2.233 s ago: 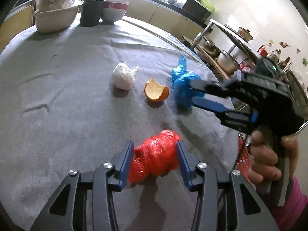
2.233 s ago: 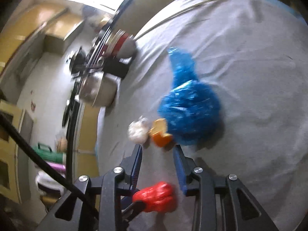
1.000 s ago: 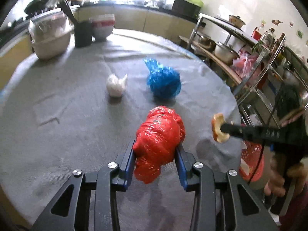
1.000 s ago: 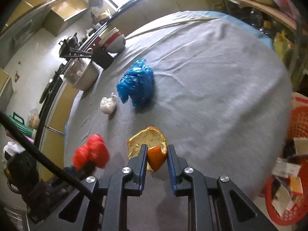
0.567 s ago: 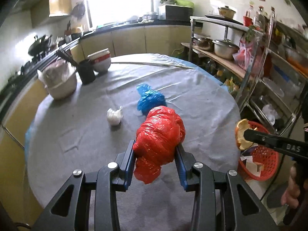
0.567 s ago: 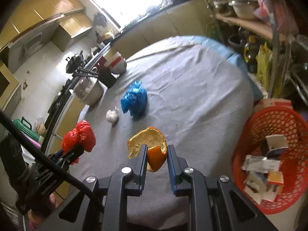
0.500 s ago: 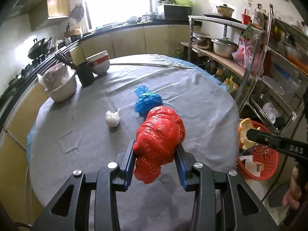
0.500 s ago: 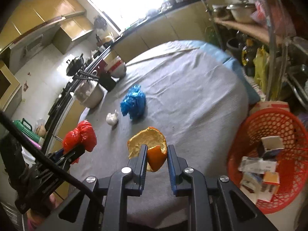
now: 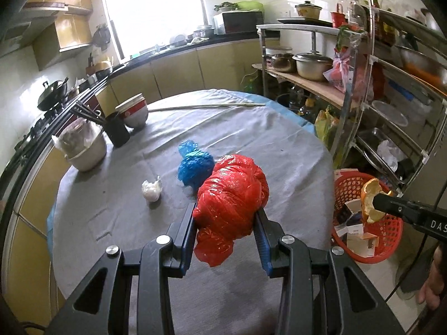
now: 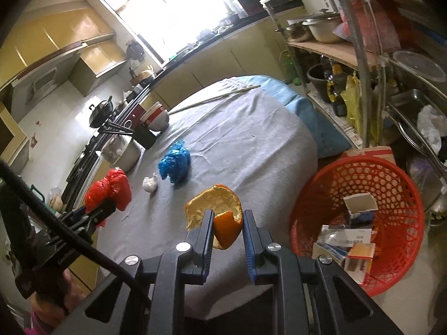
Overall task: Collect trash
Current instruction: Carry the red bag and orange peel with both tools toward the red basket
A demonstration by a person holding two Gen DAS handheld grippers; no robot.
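Observation:
My left gripper (image 9: pixel 225 219) is shut on a crumpled red plastic bag (image 9: pixel 230 195) and holds it above the grey round table (image 9: pixel 245 128); the bag also shows in the right wrist view (image 10: pixel 110 188). My right gripper (image 10: pixel 226 224) is shut on an orange peel (image 10: pixel 216 209), held in the air off the table's right side, next to a red basket (image 10: pixel 391 254) of paper trash on the floor. In the left wrist view the peel (image 9: pixel 368 199) hangs over the basket (image 9: pixel 388 231). A blue plastic bag (image 9: pixel 194 164) and a white crumpled wad (image 9: pixel 151 189) lie on the table.
A metal pot (image 9: pixel 83 150), a black chopstick holder (image 9: pixel 117 131) and stacked bowls (image 9: pixel 134 111) stand at the table's far left. A metal rack (image 9: pixel 363 89) with pots and bottles stands to the right, behind the basket. A thin stick (image 9: pixel 206 107) lies along the far edge.
Both grippers have risen and pulled back from the table with their loads. The right gripper with the orange peel has moved right, closer to the red basket.

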